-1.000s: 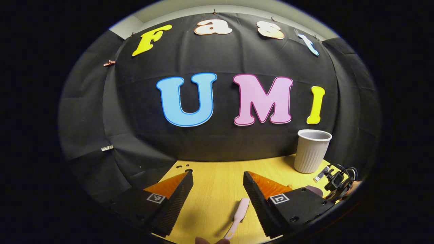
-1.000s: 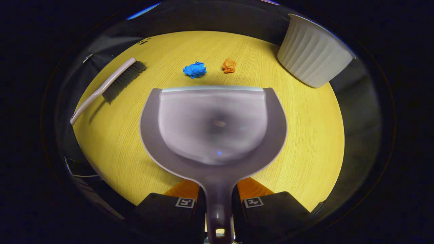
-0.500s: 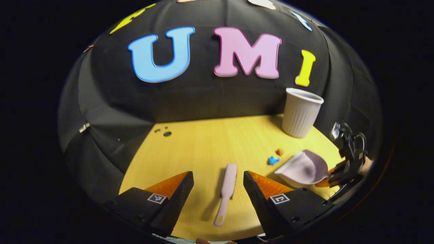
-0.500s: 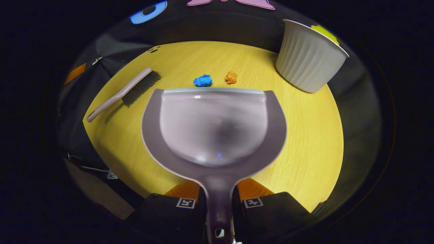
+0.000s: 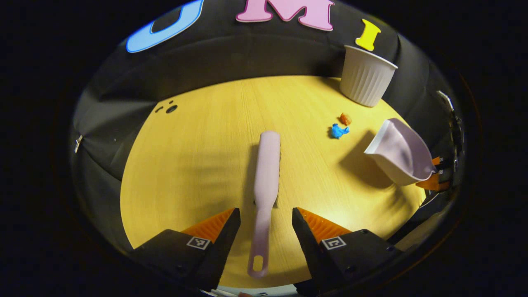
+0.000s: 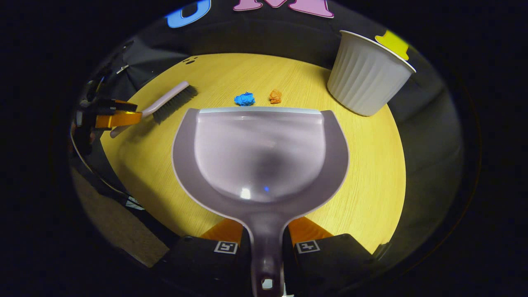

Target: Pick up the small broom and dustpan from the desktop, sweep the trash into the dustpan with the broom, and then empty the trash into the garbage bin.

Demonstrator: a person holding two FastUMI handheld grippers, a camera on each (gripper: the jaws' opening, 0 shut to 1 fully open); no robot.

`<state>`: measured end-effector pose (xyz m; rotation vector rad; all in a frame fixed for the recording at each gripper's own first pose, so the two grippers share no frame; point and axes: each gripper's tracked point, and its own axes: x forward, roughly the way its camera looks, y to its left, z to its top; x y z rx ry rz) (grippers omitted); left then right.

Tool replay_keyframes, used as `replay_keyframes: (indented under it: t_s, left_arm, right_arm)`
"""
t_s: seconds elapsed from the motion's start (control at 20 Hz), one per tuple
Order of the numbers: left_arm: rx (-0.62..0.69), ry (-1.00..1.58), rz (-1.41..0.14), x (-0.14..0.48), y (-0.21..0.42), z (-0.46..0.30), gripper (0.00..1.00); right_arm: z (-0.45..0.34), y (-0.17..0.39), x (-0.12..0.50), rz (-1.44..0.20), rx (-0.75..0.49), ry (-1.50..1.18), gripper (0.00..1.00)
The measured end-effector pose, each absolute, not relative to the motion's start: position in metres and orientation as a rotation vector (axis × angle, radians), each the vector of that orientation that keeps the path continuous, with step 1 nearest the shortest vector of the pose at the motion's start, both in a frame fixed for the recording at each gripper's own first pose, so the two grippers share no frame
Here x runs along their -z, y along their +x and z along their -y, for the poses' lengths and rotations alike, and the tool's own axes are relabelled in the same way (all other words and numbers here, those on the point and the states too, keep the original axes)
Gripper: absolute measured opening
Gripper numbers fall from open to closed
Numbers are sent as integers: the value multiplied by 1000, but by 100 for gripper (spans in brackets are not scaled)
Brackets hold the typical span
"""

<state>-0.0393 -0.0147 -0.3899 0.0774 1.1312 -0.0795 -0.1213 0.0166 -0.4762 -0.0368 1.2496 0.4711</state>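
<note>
Over the yellow wooden desktop (image 5: pixel 198 156), the left gripper (image 5: pixel 262 220) is straddling the pale pink plastic broom (image 5: pixel 264 181) (jaws wide, gripping nothing), readying a grasp, while the right gripper (image 6: pixel 264 243) is clamping the grey plastic dustpan (image 6: pixel 260 152) by its handle.

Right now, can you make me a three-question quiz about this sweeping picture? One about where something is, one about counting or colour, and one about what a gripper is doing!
1. Where does the broom lie?
A. Inside the garbage bin
B. Flat on the desktop, its handle between the left gripper's open jaws
C. On top of the dustpan

2. How many crumpled bits of trash lie on the desktop?
A. One
B. Two
C. Five

3. What is the right gripper doing?
A. Holding the dustpan by its handle
B. Holding the broom
C. Holding nothing

Answers:
1. B: in the left gripper view the handle runs between the left gripper jaws, untouched.
2. B: a blue scrap and an orange scrap sit just past the dustpan lip, near the garbage bin.
3. A: both jaws press on the dustpan handle.
</note>
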Motion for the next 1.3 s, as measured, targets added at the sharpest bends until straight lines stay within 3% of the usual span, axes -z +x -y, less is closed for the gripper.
replay_keyframes:
  t_s: [0.05,0.15,0.2,0.35,0.5,0.65,0.75,0.8,0.85,0.95,1.0,1.3]
  left_arm:
    - [84,80,-1150,399,-39,15,82]
    - [91,73,-1180,411,-34,17,80]
    - [95,61,-1192,416,-35,19,77]
    - [99,46,-1225,429,-33,21,71]
    - [92,57,-1238,438,-31,19,53]
    - [91,63,-1242,442,-29,18,46]
    - [106,85,-1241,444,-29,15,33]
    - [109,92,-1240,443,-28,16,30]
    - [113,95,-1238,440,-26,17,30]
    - [121,95,-1206,430,-14,22,29]
    - [125,100,-1188,424,-6,26,28]
    - [203,167,-1129,413,51,69,29]
  right_arm:
    - [-17,-121,476,-1249,-468,-36,41]
    - [-17,-122,476,-1250,-463,-32,36]
    - [-17,-121,475,-1250,-461,-33,41]
    - [-17,-120,475,-1242,-461,-33,41]
    - [-18,-120,474,-1241,-462,-25,36]
    - [-18,-120,474,-1240,-472,-28,41]
    - [-16,-119,475,-1239,-490,-46,36]
    - [-14,-118,475,-1241,-504,-60,41]
    - [-12,-118,475,-1249,-520,-72,37]
    - [-8,-119,473,-1277,-551,-98,41]
    - [-4,-120,473,-1296,-565,-115,36]
    - [14,-125,481,-1427,-638,-221,36]
